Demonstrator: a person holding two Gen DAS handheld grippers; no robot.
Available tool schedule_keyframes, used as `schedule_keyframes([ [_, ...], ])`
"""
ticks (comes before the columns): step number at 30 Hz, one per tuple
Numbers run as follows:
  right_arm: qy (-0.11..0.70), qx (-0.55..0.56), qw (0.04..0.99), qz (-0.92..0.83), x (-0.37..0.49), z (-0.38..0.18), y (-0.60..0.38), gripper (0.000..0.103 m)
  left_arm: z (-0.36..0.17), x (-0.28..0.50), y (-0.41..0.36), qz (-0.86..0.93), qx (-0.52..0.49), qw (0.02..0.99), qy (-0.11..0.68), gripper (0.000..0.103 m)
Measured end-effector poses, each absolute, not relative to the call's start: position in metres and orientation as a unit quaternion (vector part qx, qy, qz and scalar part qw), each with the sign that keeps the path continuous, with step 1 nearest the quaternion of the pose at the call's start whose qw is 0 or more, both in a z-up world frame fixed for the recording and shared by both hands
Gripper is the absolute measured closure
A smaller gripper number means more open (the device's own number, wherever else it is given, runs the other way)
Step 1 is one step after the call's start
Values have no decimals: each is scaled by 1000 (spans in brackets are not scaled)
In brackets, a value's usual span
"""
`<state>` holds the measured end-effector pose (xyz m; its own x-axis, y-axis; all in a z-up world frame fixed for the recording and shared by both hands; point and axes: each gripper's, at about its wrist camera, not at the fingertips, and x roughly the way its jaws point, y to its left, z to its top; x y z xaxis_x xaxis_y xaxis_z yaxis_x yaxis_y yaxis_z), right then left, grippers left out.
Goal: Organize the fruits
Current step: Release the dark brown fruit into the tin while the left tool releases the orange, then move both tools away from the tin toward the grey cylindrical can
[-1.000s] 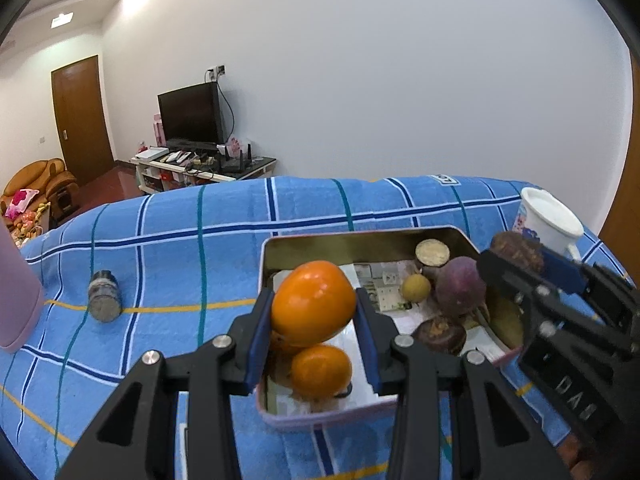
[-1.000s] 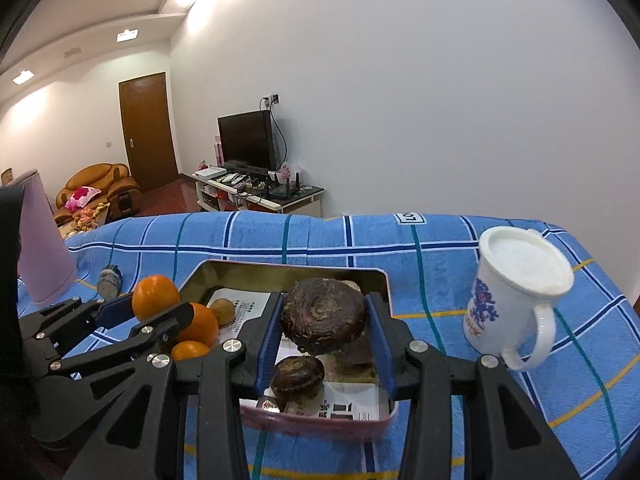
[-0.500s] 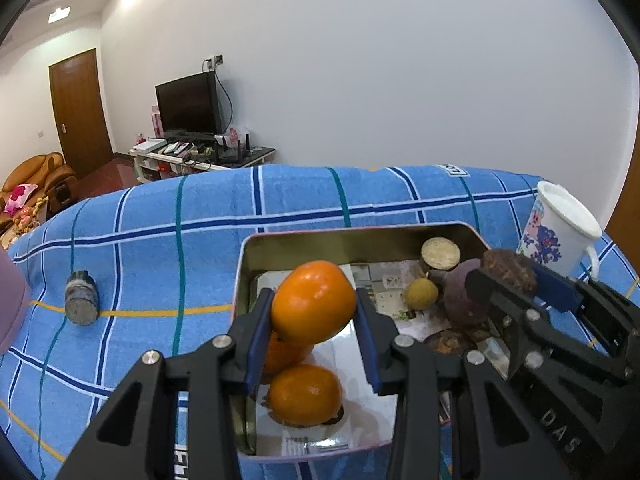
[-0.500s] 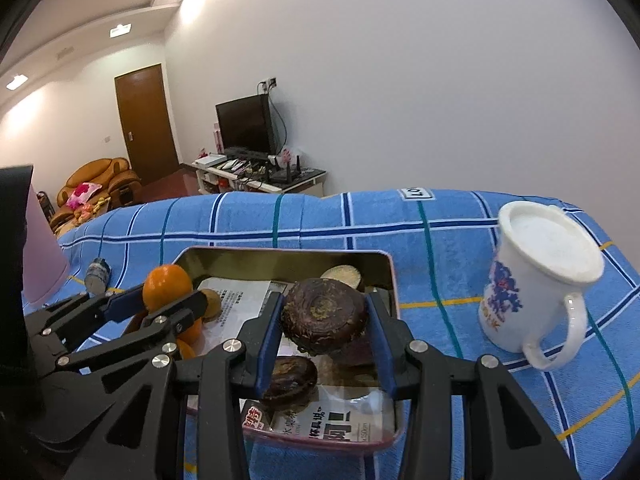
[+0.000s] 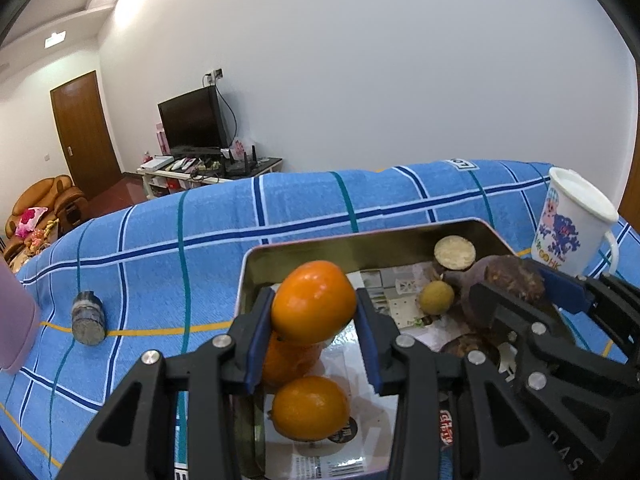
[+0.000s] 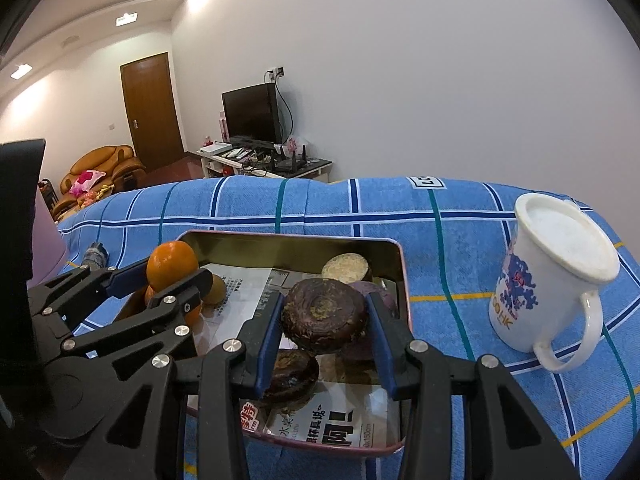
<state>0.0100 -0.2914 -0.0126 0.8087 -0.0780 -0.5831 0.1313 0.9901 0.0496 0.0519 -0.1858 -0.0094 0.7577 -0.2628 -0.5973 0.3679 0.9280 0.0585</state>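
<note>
Both grippers have dropped closer over the tin (image 5: 256, 264). Left gripper (image 5: 314, 330) narrowly parted, pads clamping an orange (image 5: 314, 306); two more oranges below the jaws. Right gripper (image 6: 325, 332) likewise clamps a dark brown fruit (image 6: 324, 314) above another.

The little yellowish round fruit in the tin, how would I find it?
Look at the shallow metal tin on the blue checked cloth. On the printed paper lining inside, between the shiny orange fruits and the dark brown lumpy ones, sits one small yellow-green ball. It is the smallest and palest whole fruit there.
</note>
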Motion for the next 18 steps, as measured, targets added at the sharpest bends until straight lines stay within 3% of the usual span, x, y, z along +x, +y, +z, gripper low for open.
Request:
schedule_keyframes([
  [2,302,45,951,-53,8,-13,-292,59,-9,53,-184,-165,82,934,305,52],
  [4,301,50,951,-53,7,-13,-294,59,-9,51,-179,-156,74,936,305,34],
  [13,290,57,954,-49,2,-10,-298,55,-3,48,-169,-134,68,945,292,20],
  [18,276,61,957,-62,-4,-6,-301,36,-2,47,-156,-111,51,950,288,2],
])
